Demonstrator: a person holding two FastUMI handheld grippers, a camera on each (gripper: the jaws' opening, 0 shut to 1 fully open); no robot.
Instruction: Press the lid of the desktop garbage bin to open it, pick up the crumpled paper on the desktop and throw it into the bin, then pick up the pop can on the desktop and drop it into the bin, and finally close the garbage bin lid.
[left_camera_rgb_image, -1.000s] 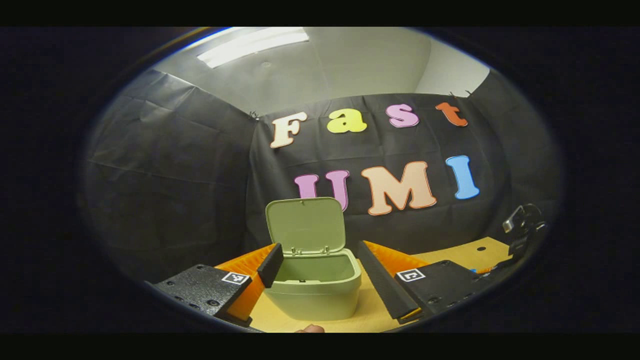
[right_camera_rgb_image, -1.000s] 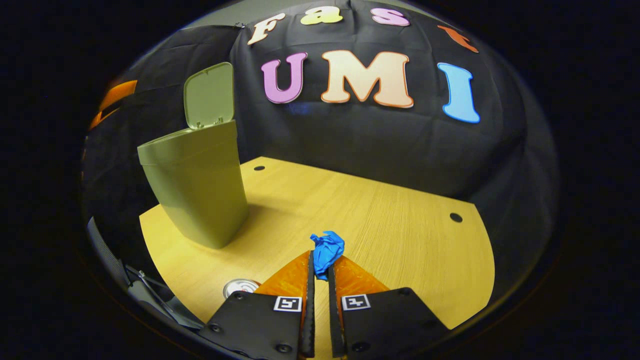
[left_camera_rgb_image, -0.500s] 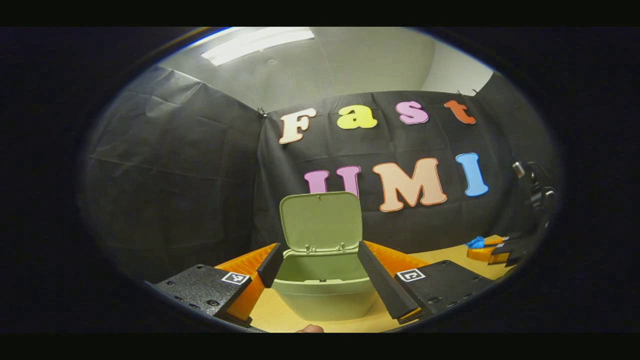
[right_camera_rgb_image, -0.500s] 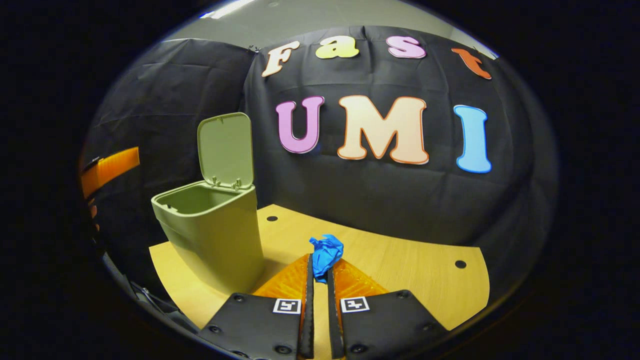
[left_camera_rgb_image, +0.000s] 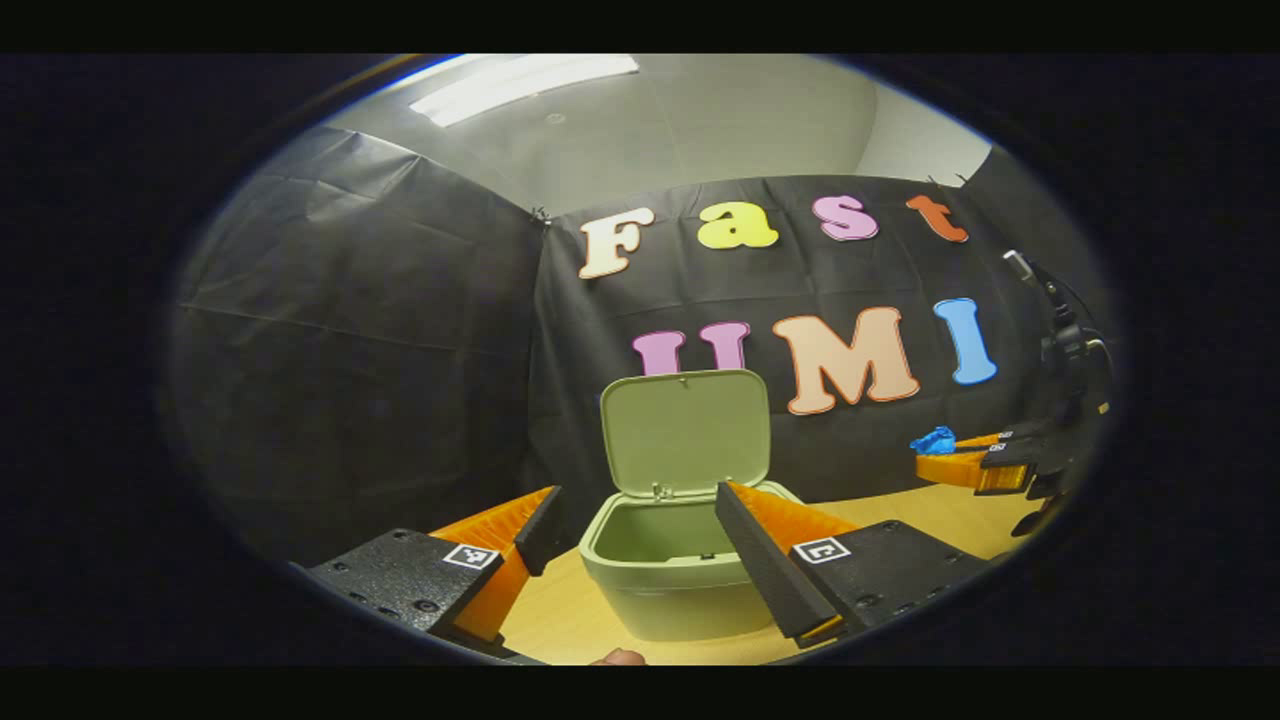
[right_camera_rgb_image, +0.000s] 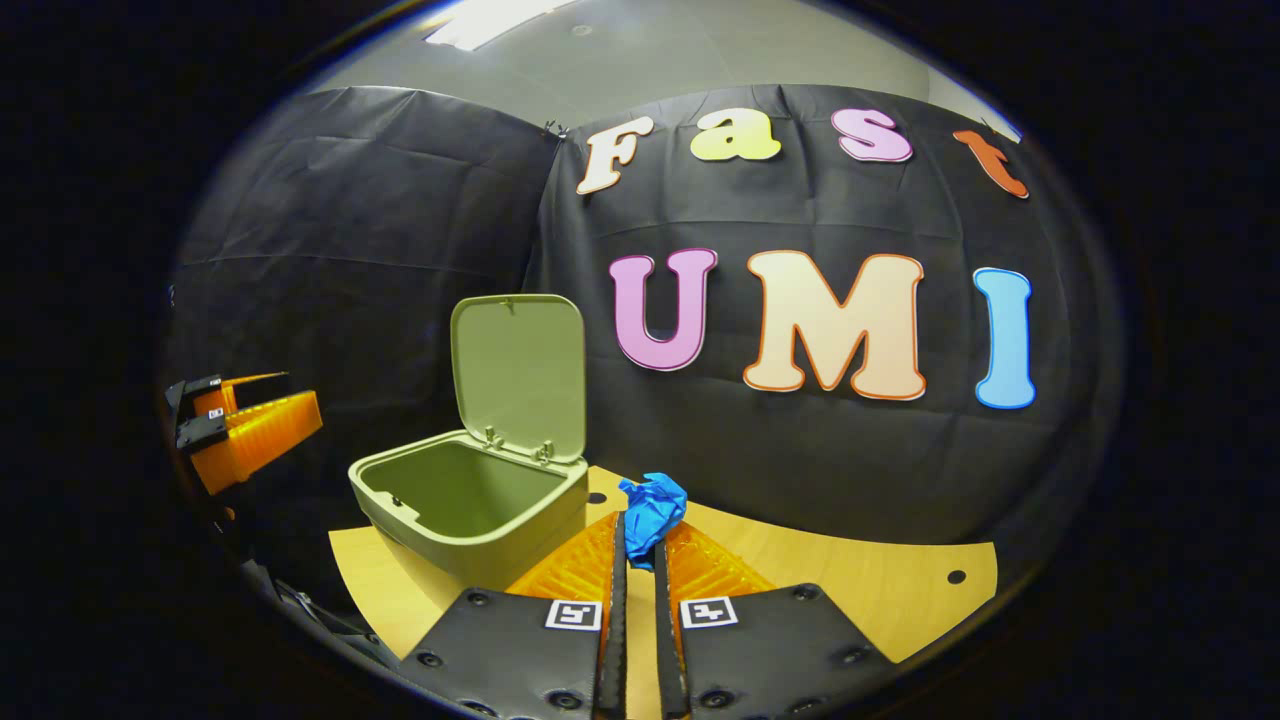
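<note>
We see our right gripper (right_camera_rgb_image: 640, 540) held up above the table (right_camera_rgb_image: 860, 580). Its jaws are almost closed, with just a thin gap, and both fingers pinch the blue paper (right_camera_rgb_image: 652, 507) at their tips. The paper sticks out past the fingertips. It is up off the table and just to the right of the bin (right_camera_rgb_image: 470, 505).

The bin is green and stands on the table near the far wall. Its lid (right_camera_rgb_image: 520, 375) is open and stands up at the back. We can look down into the bin, and we see nothing lying in the part we can see.

Our left gripper (left_camera_rgb_image: 640, 525) has its jaws wide open. It holds nothing. In the left gripper view the bin (left_camera_rgb_image: 665, 580) sits a little farther off, between the two fingers, and we cannot tell if either finger touches it. Far to the right in that view we see the right gripper (left_camera_rgb_image: 975, 465) with the paper (left_camera_rgb_image: 933, 440) in its tips.

In the right gripper view the left gripper (right_camera_rgb_image: 245, 430) is far off on the left.
</note>
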